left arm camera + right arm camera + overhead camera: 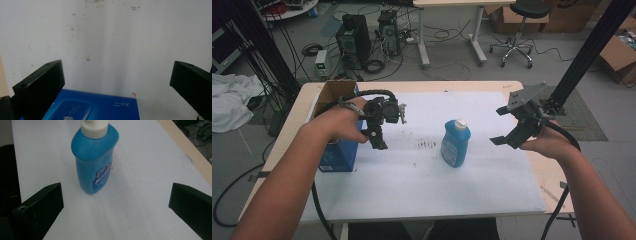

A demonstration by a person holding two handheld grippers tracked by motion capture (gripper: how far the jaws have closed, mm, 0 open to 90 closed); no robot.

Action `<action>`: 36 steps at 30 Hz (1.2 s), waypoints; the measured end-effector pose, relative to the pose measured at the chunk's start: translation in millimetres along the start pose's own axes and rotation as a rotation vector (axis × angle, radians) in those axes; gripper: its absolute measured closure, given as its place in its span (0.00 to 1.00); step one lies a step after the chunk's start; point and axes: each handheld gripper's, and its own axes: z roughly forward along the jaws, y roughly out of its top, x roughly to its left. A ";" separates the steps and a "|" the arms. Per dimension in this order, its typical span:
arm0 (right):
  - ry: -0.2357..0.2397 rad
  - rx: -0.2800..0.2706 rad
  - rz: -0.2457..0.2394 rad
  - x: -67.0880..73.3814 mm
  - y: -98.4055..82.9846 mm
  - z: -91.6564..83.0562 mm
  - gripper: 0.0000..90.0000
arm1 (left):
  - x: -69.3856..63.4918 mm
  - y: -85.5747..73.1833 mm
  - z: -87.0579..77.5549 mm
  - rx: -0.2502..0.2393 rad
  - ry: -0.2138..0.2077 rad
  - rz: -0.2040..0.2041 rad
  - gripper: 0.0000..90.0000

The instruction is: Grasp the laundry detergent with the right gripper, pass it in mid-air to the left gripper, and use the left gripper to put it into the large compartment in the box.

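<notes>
Here the right gripper [508, 131], jaws wide apart, approaches an upright blue bottle [455, 143] mid-table. The left gripper [379, 131], also open, hovers beside a box [337, 152]. Next, likely: straddle the bottle and close.

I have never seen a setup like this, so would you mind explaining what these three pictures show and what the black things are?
A person sits at a white-topped table and holds a hand-operated two-jaw gripper in each hand. The high view looks down from above: the left gripper is beside an open blue cardboard box, and the right gripper is raised off to the side of an upright blue plastic bottle with a white cap. The other two pictures come from cameras riding on the grippers, so the black blocks at their bottom corners are each gripper's own jaws. The left gripper view looks down on the box, the right gripper view faces the bottle. Both grippers are open and hold nothing.
</notes>
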 end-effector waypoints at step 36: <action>-0.245 -0.272 0.268 74.7 -37.3 68.8 0.00 | -7.7 -8.0 -0.9 -0.017 0.006 0.030 0.00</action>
